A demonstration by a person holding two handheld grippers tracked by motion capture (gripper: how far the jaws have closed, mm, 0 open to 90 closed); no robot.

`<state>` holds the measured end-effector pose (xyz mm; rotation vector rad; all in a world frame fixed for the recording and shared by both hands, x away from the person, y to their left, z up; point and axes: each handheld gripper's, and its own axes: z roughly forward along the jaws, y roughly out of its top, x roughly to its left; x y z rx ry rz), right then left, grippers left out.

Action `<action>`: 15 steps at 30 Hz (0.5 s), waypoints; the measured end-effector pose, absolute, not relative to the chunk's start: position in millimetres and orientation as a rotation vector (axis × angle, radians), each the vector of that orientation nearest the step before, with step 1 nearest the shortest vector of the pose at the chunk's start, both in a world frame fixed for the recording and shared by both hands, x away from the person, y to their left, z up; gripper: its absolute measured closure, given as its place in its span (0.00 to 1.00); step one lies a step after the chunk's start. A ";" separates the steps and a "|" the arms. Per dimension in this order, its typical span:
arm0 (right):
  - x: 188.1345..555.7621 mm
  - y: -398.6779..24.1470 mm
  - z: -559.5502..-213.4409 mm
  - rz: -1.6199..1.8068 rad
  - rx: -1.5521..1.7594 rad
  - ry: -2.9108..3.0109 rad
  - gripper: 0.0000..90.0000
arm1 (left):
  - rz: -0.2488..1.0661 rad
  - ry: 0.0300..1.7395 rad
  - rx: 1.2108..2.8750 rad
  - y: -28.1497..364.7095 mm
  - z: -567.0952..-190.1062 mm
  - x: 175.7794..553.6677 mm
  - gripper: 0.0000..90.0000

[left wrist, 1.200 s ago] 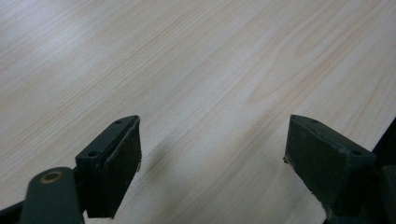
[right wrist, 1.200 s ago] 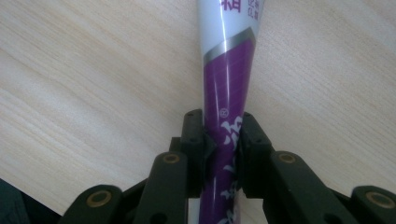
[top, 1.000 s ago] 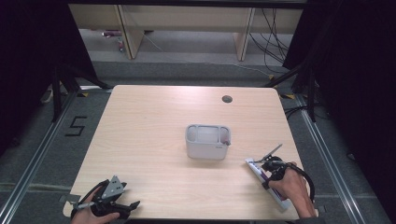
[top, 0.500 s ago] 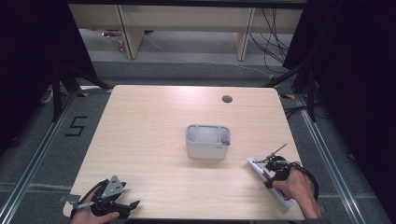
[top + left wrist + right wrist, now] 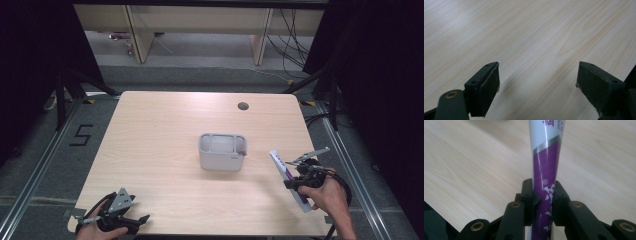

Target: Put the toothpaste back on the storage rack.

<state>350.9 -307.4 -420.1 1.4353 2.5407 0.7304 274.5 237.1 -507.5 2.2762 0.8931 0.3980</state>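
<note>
Tube: white-and-purple squeeze tube (image 5: 545, 167) (toothpaste or a cream, by its look), at the near right of the table, held tilted off the wood in the high view (image 5: 288, 179).
Handling: judged light, with soft walls that dent under pressure and a glossy skin that may slip; a firm but not crushing hold across the flat purple body suits it.
Right gripper: (image 5: 544, 195) jaws clenched on the tube's purple part, one pad on each side.
Left gripper: (image 5: 537, 87) jaws released and wide apart over bare wood, at the near left corner (image 5: 116, 216).
Grey bin: (image 5: 222, 161) open-topped, mid-table, far and left of the tube; well apart from it.
Table: (image 5: 165, 130) pale wood, with a cable hole (image 5: 243, 106) at the far right.
Obstructions: none seen between tube and bin (the bin's near wall is the one edge to pass over).
</note>
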 end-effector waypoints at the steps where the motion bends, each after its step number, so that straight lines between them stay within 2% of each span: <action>1: 349.9 -307.8 -419.2 0.757 1.444 2.530 0.84 | 0.401 0.886 2.281 237.2 -507.2 274.5 0.20; 15: 340.5 -298.4 -403.8 0.943 1.436 2.448 0.84 | 0.407 0.880 2.293 238.2 -506.7 275.7 0.20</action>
